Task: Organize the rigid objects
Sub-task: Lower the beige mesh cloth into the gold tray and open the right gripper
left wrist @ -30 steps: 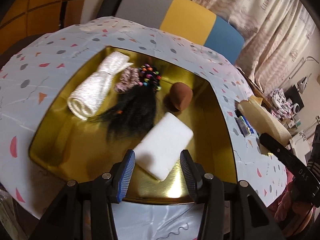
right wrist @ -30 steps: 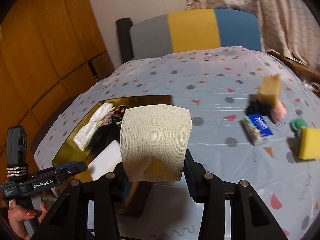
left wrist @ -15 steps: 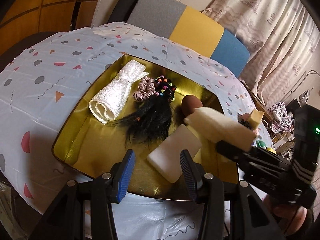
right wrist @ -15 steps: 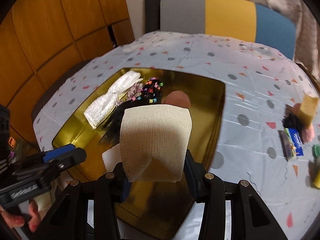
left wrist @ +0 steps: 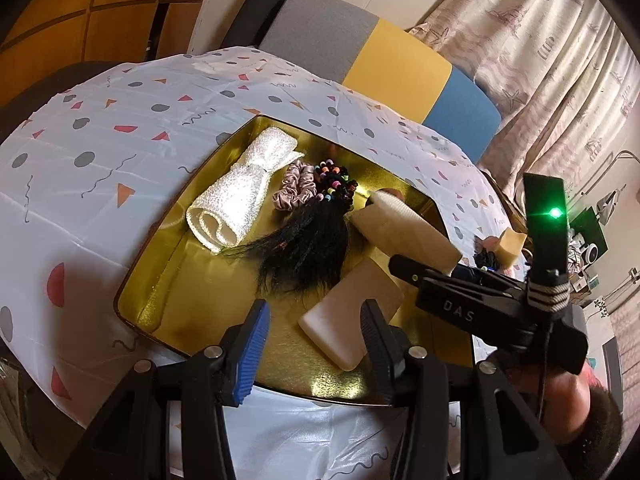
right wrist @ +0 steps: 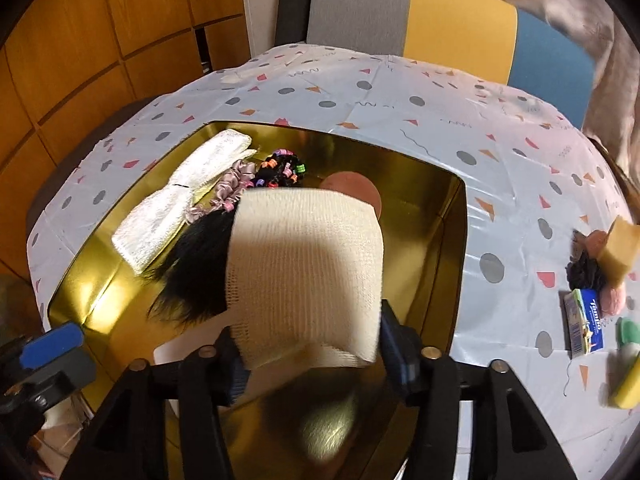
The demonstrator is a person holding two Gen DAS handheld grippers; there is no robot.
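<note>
Sponge [right wrist: 304, 264] now over tray [right wrist: 452, 248], right tongs [right wrist: 312, 356] opening

A tray [left wrist: 152, 276] sits on a table covered by a cloth [left wrist: 120, 120], with a chair [left wrist: 360, 52] behind the table's far edge. Inside the tray, a rolled towel [left wrist: 236, 196] lies at the left; a scrunchie [left wrist: 296, 184] and a beaded hair tie [left wrist: 334, 180] lie just right of it, with a hairpiece [left wrist: 304, 248] in front of them. A flat block [left wrist: 352, 312] lies at the tray's near right. A mesh-covered sponge [right wrist: 304, 272] sits between the opening jaws of the right gripper [right wrist: 312, 356], above the tray. Right of the tray, on the cloth, lie a tissue pack [right wrist: 584, 322] and a sponge [right wrist: 622, 246].
</note>
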